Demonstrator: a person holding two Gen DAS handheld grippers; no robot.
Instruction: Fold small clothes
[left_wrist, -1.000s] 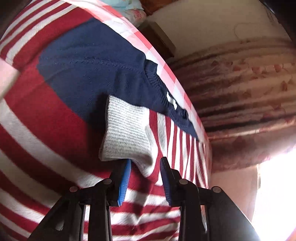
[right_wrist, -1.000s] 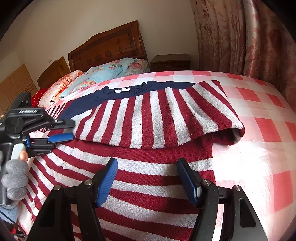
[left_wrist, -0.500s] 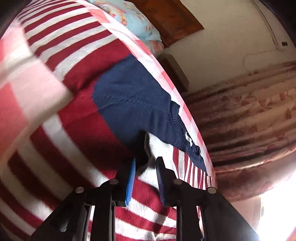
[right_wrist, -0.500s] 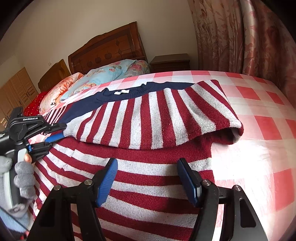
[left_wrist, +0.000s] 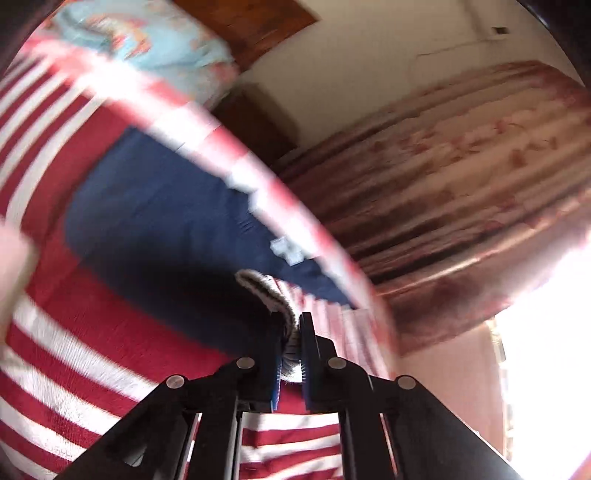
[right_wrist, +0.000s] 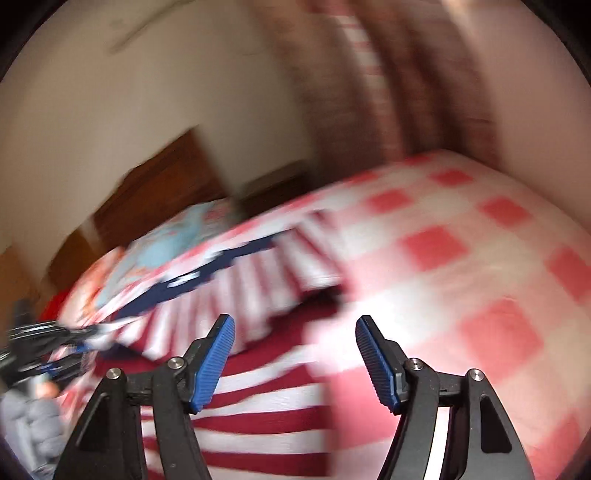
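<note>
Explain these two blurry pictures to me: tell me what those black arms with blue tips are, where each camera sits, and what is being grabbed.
No robot here: a person holds a two-finger gripper in each hand, and each has a wide-angle camera looking forward along its fingers. The left-hand view shows the left gripper, its blue pads just closed onto the white ribbed cuff of a red-and-white striped sweater with a navy yoke. The sweater lies on a bed with a pink checked sheet. The right-hand view, blurred by motion, shows the right gripper open and empty above the sweater, with the other tool at its left edge. Pillows and curtains are behind.
</note>
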